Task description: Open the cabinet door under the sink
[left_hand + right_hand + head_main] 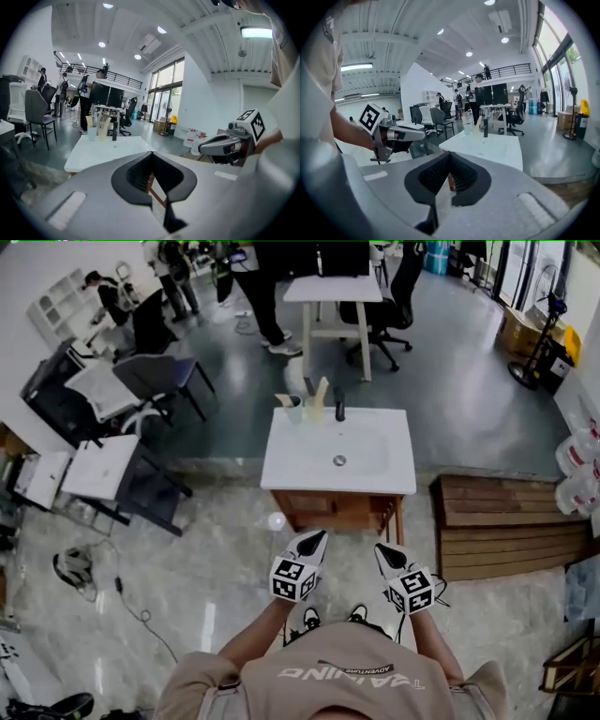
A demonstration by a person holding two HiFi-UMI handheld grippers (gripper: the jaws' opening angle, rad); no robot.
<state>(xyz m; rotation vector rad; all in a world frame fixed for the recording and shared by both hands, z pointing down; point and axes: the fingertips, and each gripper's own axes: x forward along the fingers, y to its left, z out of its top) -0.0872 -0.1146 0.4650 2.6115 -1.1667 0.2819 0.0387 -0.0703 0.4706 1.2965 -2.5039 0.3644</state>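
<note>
The sink unit stands ahead of me in the head view: a white basin top [281, 460] with a black tap [339, 405], on a brown wooden cabinet [323, 509]. The cabinet front is seen steeply from above and looks closed. My left gripper [314, 538] and right gripper [382, 554] hover side by side just in front of the cabinet, touching nothing. Both are shut and empty. In the left gripper view the left gripper [152, 154] points over the basin top [103, 150], with the right gripper [208, 147] beside it. The right gripper view shows its own shut tips [450, 154] and the left gripper [417, 135].
A cup with utensils [298, 409] stands on the basin's back edge. Wooden steps [506, 526] lie right of the unit, with water jugs [577, 456] beyond. Desks and chairs [98, 470] crowd the left. A white table [333, 292] and people stand behind.
</note>
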